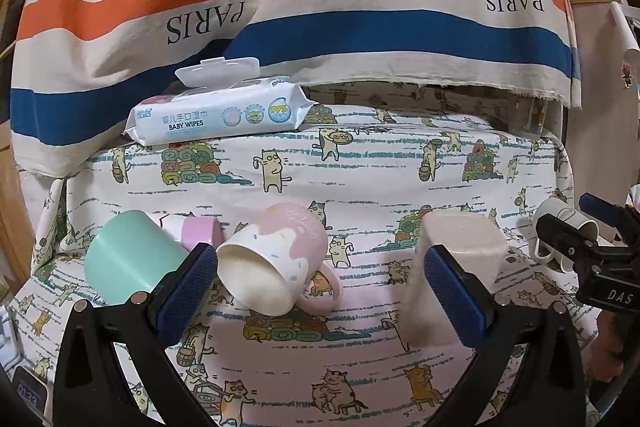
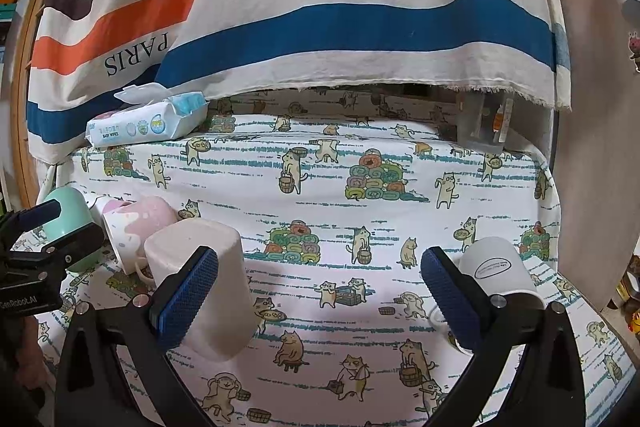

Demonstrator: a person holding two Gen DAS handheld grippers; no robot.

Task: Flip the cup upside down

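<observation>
**Both grippers open, pink mug on its side between left fingers**

Left gripper (image 1: 320,291) is spread wide and grasps nothing. The pink mug (image 1: 276,251) lies tipped on its side on the cat-print cloth (image 1: 360,163), between the left fingers and closer to the left one, mouth toward the camera, handle low at its right on the cloth. Contact with the left pad can't be confirmed. Judgement: this is the cup in hand, mid-flip, and the wide jaws suit closing across its body to turn it rim-down.

Mug look: white inner wall, pink drip glaze with speckles, glossy, probably ceramic and slippery.

Right gripper (image 2: 320,291) is also released, nothing between its fingers. Beige cup (image 2: 200,275) stands base-up just beside its left finger; white mug (image 2: 496,271) sits base-up behind the right finger. Both look already flipped. Mint cup (image 1: 128,255) sits left of the pink mug, with a pink tape roll (image 1: 200,231) behind. Wipes pack (image 1: 216,111) is at the back, well apart.
</observation>
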